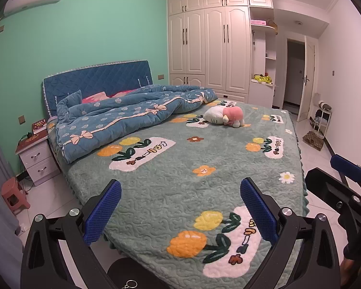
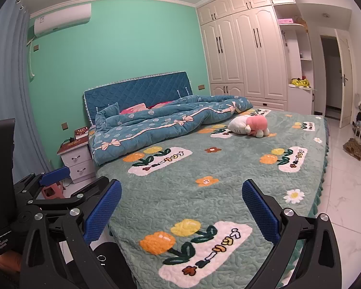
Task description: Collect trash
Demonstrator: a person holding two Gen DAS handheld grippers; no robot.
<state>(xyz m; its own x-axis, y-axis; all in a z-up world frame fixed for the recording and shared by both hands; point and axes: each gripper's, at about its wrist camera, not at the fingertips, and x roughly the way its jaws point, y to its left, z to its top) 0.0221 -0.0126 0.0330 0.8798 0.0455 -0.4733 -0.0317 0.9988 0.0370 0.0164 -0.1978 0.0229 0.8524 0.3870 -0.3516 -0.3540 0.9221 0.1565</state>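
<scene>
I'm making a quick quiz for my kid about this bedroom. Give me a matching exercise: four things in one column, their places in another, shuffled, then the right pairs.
Things:
1. plush toy
2. blue quilt
3. pink stool
4. air conditioner

Places:
A. high on the green wall
B. on the floor by the nightstand
C. on the green bedspread, past mid-bed
D. bunched up at the headboard end

Pairs: 1-C, 2-D, 3-B, 4-A

Green flower-patterned bedspread (image 1: 170, 192), blue bow-print quilt (image 1: 122, 118), mint wall (image 1: 96, 31).
</scene>
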